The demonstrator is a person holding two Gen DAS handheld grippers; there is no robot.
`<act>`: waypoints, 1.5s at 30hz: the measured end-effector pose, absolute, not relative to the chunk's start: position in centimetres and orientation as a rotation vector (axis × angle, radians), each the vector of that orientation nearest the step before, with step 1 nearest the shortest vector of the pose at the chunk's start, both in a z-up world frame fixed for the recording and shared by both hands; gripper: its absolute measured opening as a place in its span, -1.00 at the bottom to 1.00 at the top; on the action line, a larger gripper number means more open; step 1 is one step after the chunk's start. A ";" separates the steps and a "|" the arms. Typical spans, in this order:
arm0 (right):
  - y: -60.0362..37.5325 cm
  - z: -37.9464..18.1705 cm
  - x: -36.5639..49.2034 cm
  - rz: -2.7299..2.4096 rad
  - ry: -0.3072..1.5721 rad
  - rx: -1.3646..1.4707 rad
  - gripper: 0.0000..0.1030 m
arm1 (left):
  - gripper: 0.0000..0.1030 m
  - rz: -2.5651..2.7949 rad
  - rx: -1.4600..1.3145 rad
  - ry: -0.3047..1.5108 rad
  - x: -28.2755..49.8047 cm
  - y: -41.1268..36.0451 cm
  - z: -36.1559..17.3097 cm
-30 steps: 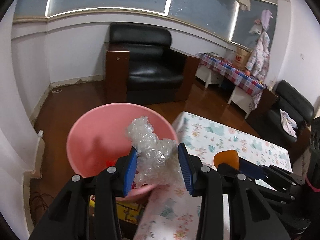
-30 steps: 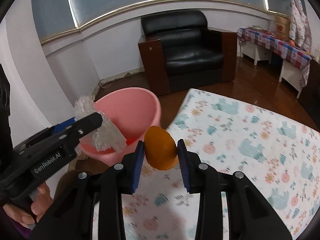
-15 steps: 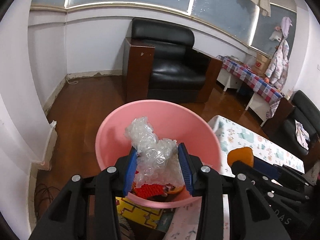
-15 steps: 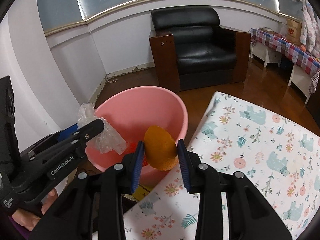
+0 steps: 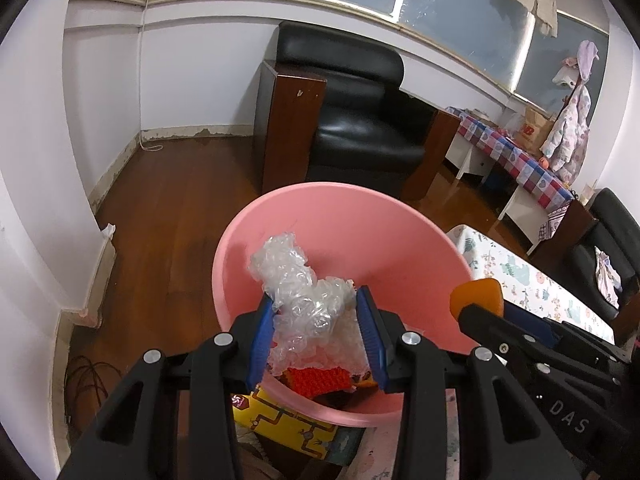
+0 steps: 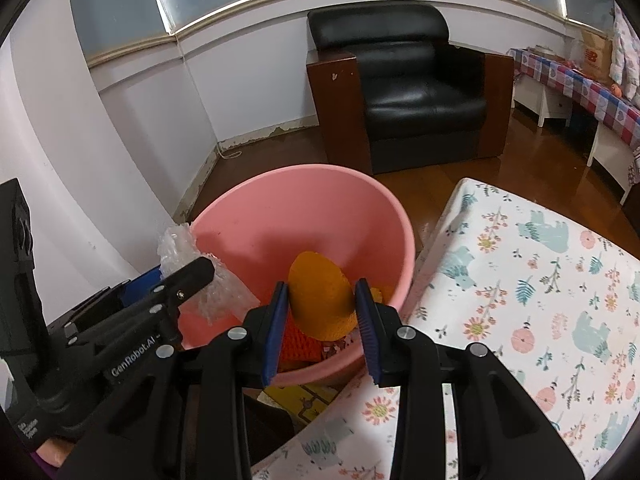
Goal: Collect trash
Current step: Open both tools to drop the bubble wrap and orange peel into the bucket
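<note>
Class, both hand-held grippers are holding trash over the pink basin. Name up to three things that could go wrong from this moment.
1. The bubble wrap in the left hand-held gripper is light and bulky; released, it might cling to a pad or spring over the pink basin rim.
2. The orange peel in the right hand-held gripper hangs near the basin's near rim, so it could drop outside.
3. The grippers are close together and may knock each other.
</note>
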State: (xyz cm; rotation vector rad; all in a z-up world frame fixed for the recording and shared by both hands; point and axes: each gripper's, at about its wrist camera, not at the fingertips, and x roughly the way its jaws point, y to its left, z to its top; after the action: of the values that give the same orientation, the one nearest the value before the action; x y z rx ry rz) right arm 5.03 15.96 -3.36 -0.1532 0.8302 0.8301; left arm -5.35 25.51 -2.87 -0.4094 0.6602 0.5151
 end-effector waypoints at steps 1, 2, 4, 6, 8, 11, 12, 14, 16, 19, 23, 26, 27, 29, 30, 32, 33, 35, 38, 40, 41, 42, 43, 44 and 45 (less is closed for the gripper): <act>16.2 -3.5 5.1 0.831 0.831 -0.157 -0.33 | -0.23 0.516 -0.410 0.663 -5.3 25.6 -3.1; 16.4 -3.6 5.1 0.832 0.832 -0.159 -0.33 | -0.23 0.518 -0.411 0.666 -5.2 25.8 -3.3; 16.9 -4.0 5.2 0.834 0.837 -0.162 -0.33 | -0.23 0.520 -0.414 0.672 -5.1 25.9 -3.6; 17.2 -4.4 5.3 0.835 0.843 -0.165 -0.33 | -0.23 0.521 -0.416 0.679 -5.0 26.0 -4.0; 17.4 -4.7 5.5 0.834 0.849 -0.167 -0.33 | -0.23 0.522 -0.418 0.685 -4.7 26.2 -4.3; 17.7 -5.3 5.8 0.831 0.861 -0.169 -0.33 | -0.23 0.523 -0.423 0.694 -4.4 26.4 -4.7; 17.8 -5.5 5.9 0.830 0.866 -0.167 -0.33 | -0.23 0.524 -0.424 0.696 -4.4 26.5 -4.8; 18.0 -5.6 6.1 0.833 0.870 -0.161 -0.33 | -0.21 0.524 -0.420 0.696 -4.2 26.6 -5.0; 18.1 -5.7 6.3 0.836 0.869 -0.158 -0.32 | -0.19 0.522 -0.413 0.697 -4.0 26.6 -5.1; 18.4 -5.9 6.5 0.838 0.883 -0.159 -0.32 | -0.15 0.515 -0.412 0.696 -3.9 26.5 -5.2; 18.7 -6.2 6.9 0.831 0.904 -0.149 -0.28 | -0.12 0.510 -0.420 0.691 -3.8 26.4 -5.2; 18.5 -6.3 7.2 0.831 0.907 -0.137 -0.23 | -0.08 0.503 -0.431 0.688 -3.9 26.6 -5.2; 18.5 -6.3 7.2 0.829 0.904 -0.138 -0.23 | -0.06 0.505 -0.431 0.686 -3.9 26.5 -5.2; 18.3 -6.1 7.2 0.828 0.900 -0.136 -0.22 | 0.02 0.509 -0.434 0.684 -4.0 26.7 -5.1; 18.3 -6.0 7.2 0.829 0.898 -0.136 -0.22 | 0.03 0.507 -0.441 0.683 -4.1 26.7 -5.1; 18.2 -5.8 7.0 0.836 0.894 -0.134 -0.22 | 0.04 0.500 -0.457 0.683 -4.2 26.8 -5.0; 18.2 -5.8 7.0 0.836 0.891 -0.134 -0.21 | 0.04 0.500 -0.460 0.681 -4.3 26.8 -4.9; 18.0 -5.5 6.9 0.837 0.883 -0.135 -0.21 | 0.04 0.502 -0.459 0.677 -4.4 26.7 -4.7; 17.5 -5.1 6.5 0.840 0.868 -0.137 -0.21 | 0.04 0.501 -0.450 0.667 -4.7 26.4 -4.2; 17.1 -4.7 6.1 0.842 0.855 -0.136 -0.21 | 0.05 0.500 -0.443 0.661 -4.9 26.1 -3.7; 16.9 -4.6 6.1 0.844 0.852 -0.133 -0.21 | 0.05 0.499 -0.439 0.657 -5.0 25.9 -3.5; 16.6 -4.4 5.9 0.846 0.847 -0.128 -0.21 | 0.05 0.499 -0.434 0.654 -5.1 25.8 -3.3; 16.3 -4.2 5.7 0.848 0.844 -0.121 -0.21 | 0.06 0.499 -0.426 0.651 -5.2 25.5 -3.0; 16.1 -4.0 5.6 0.848 0.842 -0.117 -0.21 | 0.06 0.498 -0.423 0.648 -5.3 25.3 -2.8; 15.8 -3.8 5.4 0.848 0.837 -0.114 -0.21 | 0.06 0.498 -0.417 0.645 -5.4 25.0 -2.5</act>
State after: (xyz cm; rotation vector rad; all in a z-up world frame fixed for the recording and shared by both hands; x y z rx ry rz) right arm 5.43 15.80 -3.84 -0.1145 0.8370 0.8480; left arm -5.44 25.01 -2.53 -0.4169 0.6449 0.4978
